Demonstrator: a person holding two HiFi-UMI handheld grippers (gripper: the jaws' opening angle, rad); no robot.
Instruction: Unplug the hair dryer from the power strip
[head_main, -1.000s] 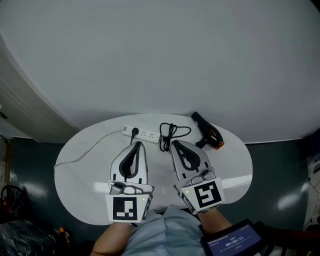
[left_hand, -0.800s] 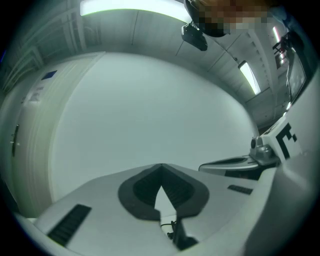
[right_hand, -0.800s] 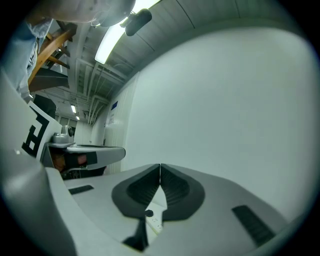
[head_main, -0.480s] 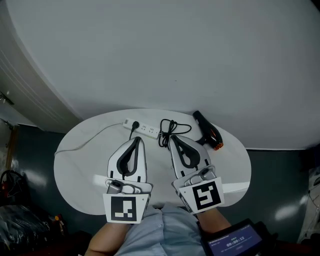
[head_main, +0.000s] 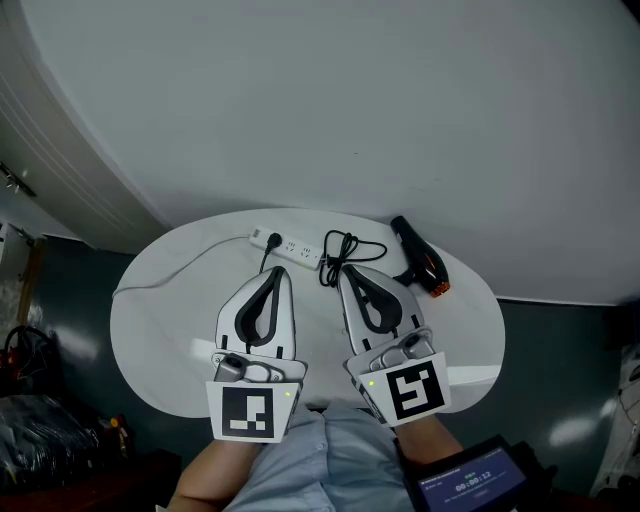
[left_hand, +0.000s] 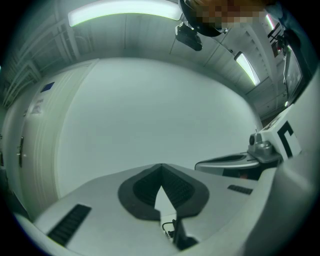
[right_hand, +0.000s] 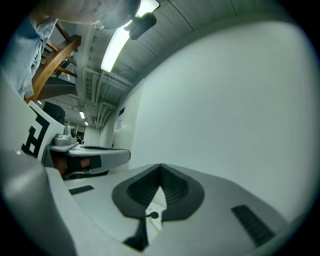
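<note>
Hair dryer (head_main: 421, 264) lies unmoved beside power strip (head_main: 291, 249); left gripper (head_main: 275, 273) and right gripper (head_main: 343, 273) stay closed, empty.

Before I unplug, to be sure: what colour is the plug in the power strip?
Black plug, best in the head view.

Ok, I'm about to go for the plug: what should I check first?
1. Black plug seated in white power strip: ok.
2. Left gripper open to steady the strip: not ok, shut, empty.
3. Right gripper open for the plug: not ok, shut, empty.
4. Both grippers short of the strip: ok, touching nothing.
5. Black hair dryer with orange nozzle lying on round white table: ok.
</note>
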